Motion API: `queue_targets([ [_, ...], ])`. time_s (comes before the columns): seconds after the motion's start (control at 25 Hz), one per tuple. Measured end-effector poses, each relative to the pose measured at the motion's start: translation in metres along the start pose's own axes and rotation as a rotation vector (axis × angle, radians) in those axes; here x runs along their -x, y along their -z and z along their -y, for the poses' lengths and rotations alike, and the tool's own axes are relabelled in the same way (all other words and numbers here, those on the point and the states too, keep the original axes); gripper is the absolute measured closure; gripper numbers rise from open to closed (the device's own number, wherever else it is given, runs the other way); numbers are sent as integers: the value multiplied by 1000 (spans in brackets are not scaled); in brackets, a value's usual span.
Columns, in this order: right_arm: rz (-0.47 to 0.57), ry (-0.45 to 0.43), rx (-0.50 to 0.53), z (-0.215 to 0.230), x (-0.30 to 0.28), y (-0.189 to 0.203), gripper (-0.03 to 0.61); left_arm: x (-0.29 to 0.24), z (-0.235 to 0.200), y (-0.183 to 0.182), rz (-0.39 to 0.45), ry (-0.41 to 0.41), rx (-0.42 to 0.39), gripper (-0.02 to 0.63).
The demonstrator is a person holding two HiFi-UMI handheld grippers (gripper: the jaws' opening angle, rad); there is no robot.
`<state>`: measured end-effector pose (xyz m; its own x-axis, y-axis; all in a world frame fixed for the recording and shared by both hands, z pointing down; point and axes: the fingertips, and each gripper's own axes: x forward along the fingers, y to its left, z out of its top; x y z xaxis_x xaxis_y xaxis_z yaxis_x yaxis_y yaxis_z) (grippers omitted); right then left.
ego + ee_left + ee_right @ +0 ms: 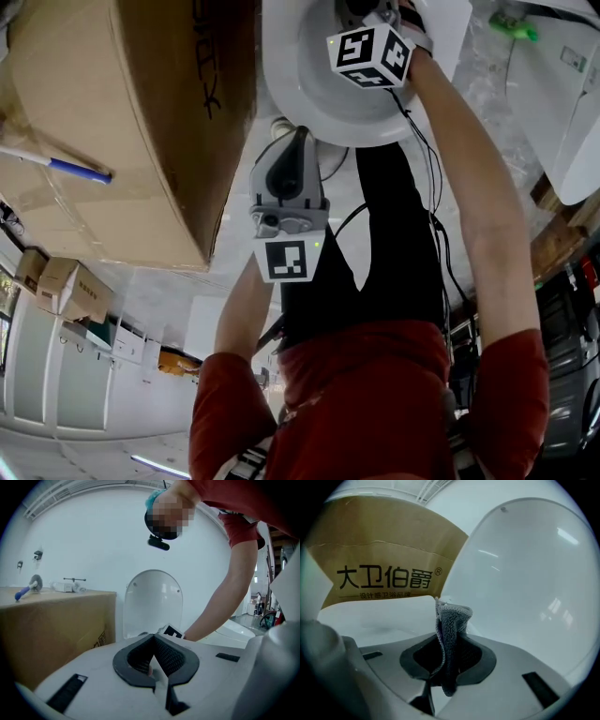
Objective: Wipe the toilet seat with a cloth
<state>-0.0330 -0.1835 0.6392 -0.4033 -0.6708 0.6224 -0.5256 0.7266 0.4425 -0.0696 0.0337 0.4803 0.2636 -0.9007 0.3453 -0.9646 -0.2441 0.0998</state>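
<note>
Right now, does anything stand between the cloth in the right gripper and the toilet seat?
Nothing visible does: the lid is raised, the cardboard box stands beside the toilet seat, clear of the cloth.

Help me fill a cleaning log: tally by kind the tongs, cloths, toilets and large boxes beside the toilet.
Grey handheld tongs: 2 (left tongs, right tongs)
Grey terry cloth, clamped in right tongs: 1
White toilet with raised lid: 1
Large brown cardboard box: 1
Total: 5
</note>
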Motion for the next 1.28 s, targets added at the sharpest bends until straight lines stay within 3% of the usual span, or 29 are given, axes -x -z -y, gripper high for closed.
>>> queue_targets([
  [0.64,-204,140,-356,64,41,83,509,-17,28,-21,-3,102,-54,601],
  [0.88,-289,197,-458,91,64,122,509,-11,29,-32,18,90,-43,601],
  [1.08,-343,149,-484,96,80,145,509,-8,30,-51,37,66,-25,601],
  [1.28,-277,157,-651,105,115,134,509,-6,20,-97,85,0,6,601],
])
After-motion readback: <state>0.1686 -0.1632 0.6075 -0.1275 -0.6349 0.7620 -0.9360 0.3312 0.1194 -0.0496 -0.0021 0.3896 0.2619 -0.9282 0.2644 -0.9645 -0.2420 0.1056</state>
